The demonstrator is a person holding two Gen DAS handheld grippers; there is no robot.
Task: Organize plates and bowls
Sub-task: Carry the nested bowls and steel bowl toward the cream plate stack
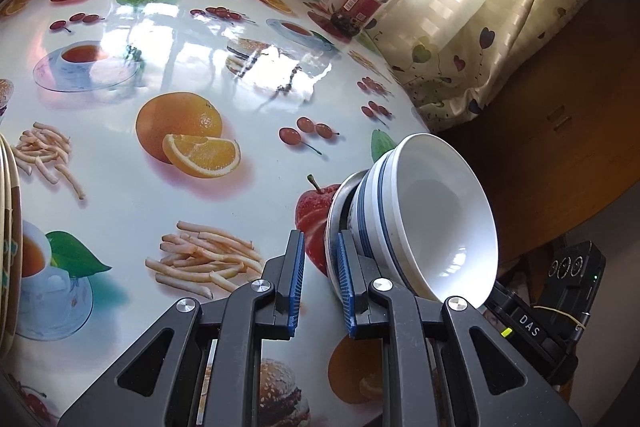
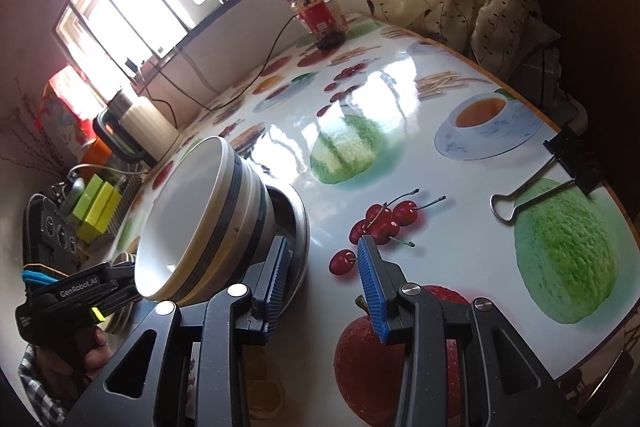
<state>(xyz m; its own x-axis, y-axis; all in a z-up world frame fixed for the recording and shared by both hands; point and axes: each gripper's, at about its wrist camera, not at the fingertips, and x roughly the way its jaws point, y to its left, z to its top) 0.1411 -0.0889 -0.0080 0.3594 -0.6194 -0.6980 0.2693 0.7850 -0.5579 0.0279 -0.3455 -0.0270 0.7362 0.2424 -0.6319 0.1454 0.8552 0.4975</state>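
Both the left gripper [image 1: 322, 277] and the right gripper [image 2: 324, 283] have black angular arms, silver round screws and blue ribbed pads [image 1: 297, 283]. One black body carries the white marking "GenRobot.AI" and a blue cable [image 2: 38, 277]. The person wears a checked sleeve [image 2: 34, 379].

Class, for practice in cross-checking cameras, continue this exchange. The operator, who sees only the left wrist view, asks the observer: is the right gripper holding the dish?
Observer: No, the right gripper stands open; the metal dish has its rim between the fingers, the outer one clear of it.
Operator: What else lies on that side?
Observer: A black binder clip, clamped on the edge of the table.
Operator: And beside the kettle?
Observer: Green boxes stand there.
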